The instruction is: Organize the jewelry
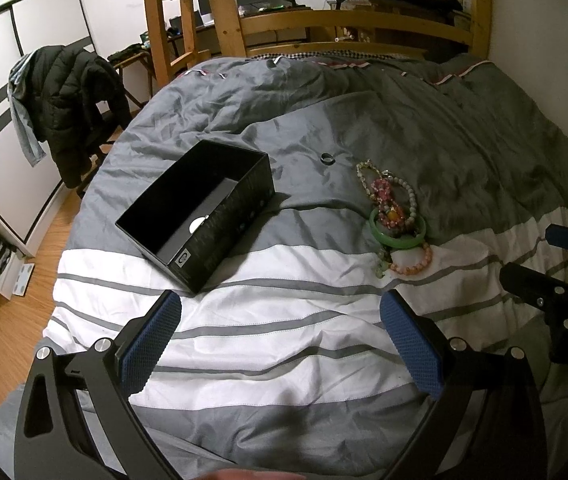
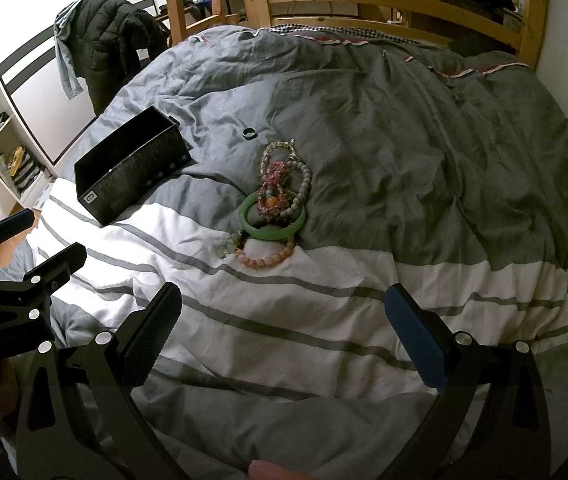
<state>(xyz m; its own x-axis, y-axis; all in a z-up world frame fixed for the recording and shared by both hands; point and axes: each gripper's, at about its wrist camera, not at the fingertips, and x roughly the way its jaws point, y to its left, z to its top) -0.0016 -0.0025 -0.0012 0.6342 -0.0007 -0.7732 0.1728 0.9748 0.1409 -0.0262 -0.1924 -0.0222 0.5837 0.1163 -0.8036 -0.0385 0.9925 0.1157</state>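
Observation:
A pile of bead bracelets point(image 1: 389, 200) point(image 2: 280, 188) lies on the striped duvet, with a green bangle point(image 1: 397, 237) point(image 2: 272, 229) and a pink bead bracelet point(image 1: 413, 263) point(image 2: 268, 258) at its near end. A small dark ring point(image 1: 326, 158) point(image 2: 249, 133) lies apart, beyond the pile. An open black box point(image 1: 200, 212) point(image 2: 132, 172) stands left of the jewelry. My left gripper point(image 1: 280, 336) is open and empty, low over the duvet in front of the box. My right gripper point(image 2: 284, 332) is open and empty, in front of the jewelry.
The duvet point(image 1: 284, 340) covers a bed with a wooden frame point(image 1: 355, 24) at the far end. A chair with a dark jacket point(image 1: 64, 96) stands left of the bed. Shelves point(image 2: 0, 152) and wooden floor lie at the left edge.

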